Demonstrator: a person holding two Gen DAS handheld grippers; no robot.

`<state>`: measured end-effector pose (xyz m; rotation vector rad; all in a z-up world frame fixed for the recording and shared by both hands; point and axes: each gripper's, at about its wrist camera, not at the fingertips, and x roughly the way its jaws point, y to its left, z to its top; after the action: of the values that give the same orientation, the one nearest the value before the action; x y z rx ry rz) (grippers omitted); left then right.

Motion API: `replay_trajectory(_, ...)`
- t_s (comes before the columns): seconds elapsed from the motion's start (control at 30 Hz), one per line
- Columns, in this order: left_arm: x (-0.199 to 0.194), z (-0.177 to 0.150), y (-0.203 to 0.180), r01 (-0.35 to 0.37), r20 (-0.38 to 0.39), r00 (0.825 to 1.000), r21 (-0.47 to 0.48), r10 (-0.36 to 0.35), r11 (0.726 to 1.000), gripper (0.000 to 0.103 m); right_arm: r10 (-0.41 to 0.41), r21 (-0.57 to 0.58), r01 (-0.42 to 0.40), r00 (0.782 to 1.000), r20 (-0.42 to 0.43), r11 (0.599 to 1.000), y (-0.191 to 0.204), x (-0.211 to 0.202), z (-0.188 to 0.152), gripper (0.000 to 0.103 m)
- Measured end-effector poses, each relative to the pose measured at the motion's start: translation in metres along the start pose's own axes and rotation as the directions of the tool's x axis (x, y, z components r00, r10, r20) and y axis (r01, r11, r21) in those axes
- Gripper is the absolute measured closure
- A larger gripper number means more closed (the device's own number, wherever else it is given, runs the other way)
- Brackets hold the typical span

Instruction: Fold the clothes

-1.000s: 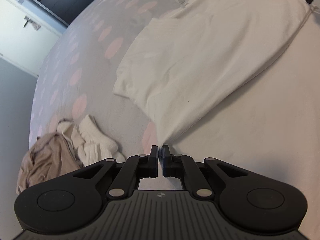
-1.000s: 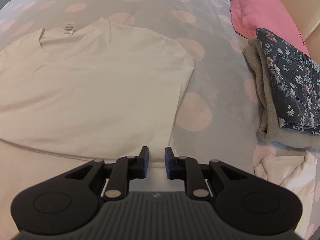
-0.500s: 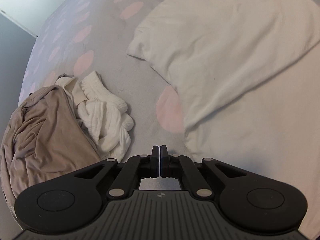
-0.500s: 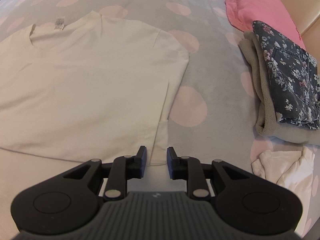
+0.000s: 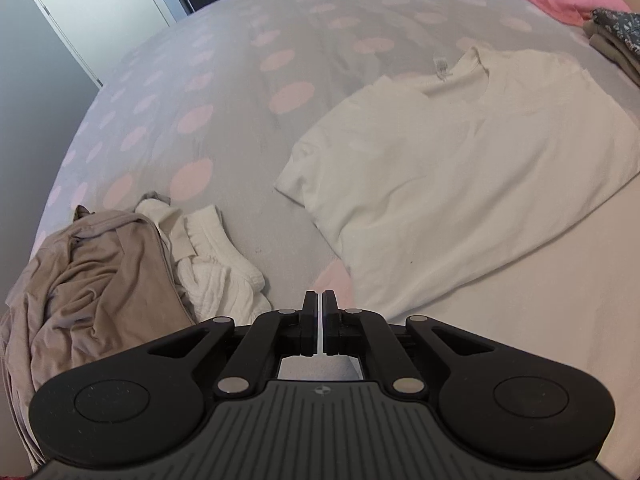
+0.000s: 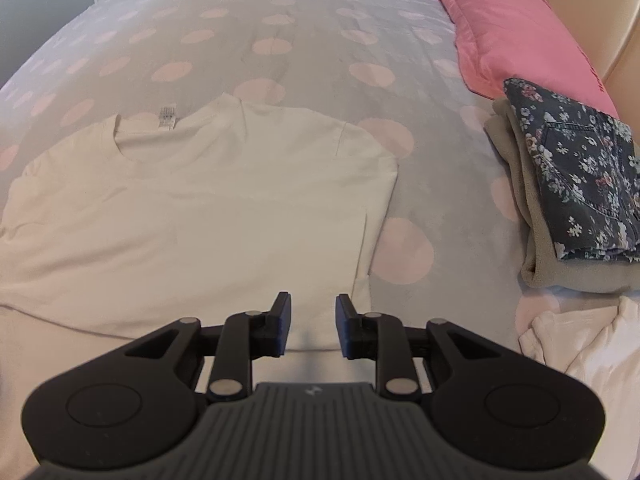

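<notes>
At the far left of the left wrist view, a crumpled tan garment [image 5: 92, 292] runs under the gripper body and off the frame's lower edge, so its full shape cannot be made out. Just beside it, touching, lies a bunched white ribbed knit piece [image 5: 218, 276], partly tucked under the tan cloth. The left gripper [image 5: 321, 300] hangs above the bedspread [image 5: 224, 92] with its jaws pressed together and nothing between them.

To the right lies the cream T-shirt [image 5: 452, 176], flat on the grey, pink-dotted cover, neck pointing toward the far side and a small label [image 6: 167, 117] turned out at the collar. Its lower part appears doubled over, with a hem line across the near side; the cloth is mostly smooth with faint creases, and its left sleeve is cut off in the right wrist view.

The right gripper [image 6: 313, 312] hovers over the shirt's near right corner, jaws opening, nothing gripped.

Further right, a folded beige garment [image 6: 532, 216] carries a folded dark floral piece [image 6: 576, 168], beside a pink pillow [image 6: 516, 28]. A white cloth [image 6: 580, 340] is cut off at the lower right.
</notes>
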<state>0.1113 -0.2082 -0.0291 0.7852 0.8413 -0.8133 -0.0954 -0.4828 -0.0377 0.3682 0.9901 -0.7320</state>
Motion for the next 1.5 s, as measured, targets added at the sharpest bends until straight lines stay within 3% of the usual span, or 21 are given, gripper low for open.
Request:
replay_trajectory(0.17,-0.017,-0.005,-0.005,0.0,0.021,1.0,0.008,0.0,1.0,0.103,-0.022,0.02,0.02,0.996,0.084,1.0,-0.005,-0.025,-0.008,0.074)
replay_trajectory(0.37,-0.039,-0.017,-0.019,0.009,0.034,0.999,0.042,-0.011,0.999,0.103,0.026,0.028,-0.028,0.999,0.043,0.999,-0.008,-0.047,-0.025,0.074)
replay_trajectory(0.7,-0.048,-0.057,-0.037,0.072,-0.074,0.995,0.013,-0.071,0.997,0.103,-0.001,-0.008,0.001,0.996,-0.087,1.0,-0.017,-0.057,-0.08,0.074)
replay_trajectory(0.9,-0.039,-0.078,-0.043,0.078,-0.147,0.986,-0.022,-0.08,0.997,0.092,-0.034,0.017,0.038,0.977,-0.21,0.999,-0.034,-0.038,-0.118,0.069)
replay_trajectory(1.13,-0.019,-0.103,-0.048,0.095,-0.24,0.965,-0.064,-0.108,0.993,0.085,-0.032,0.024,0.042,0.953,-0.301,0.999,-0.05,-0.021,-0.158,0.055)
replay_trajectory(1.3,-0.001,-0.121,-0.053,0.091,-0.34,0.933,-0.094,-0.117,0.991,0.084,-0.023,0.063,0.048,0.938,-0.345,0.997,-0.061,-0.013,-0.17,0.054)
replay_trajectory(1.5,0.006,-0.133,-0.052,0.126,-0.391,0.905,-0.125,-0.166,0.984,0.081,0.046,0.129,0.006,0.917,-0.396,0.992,-0.069,-0.007,-0.179,0.055)
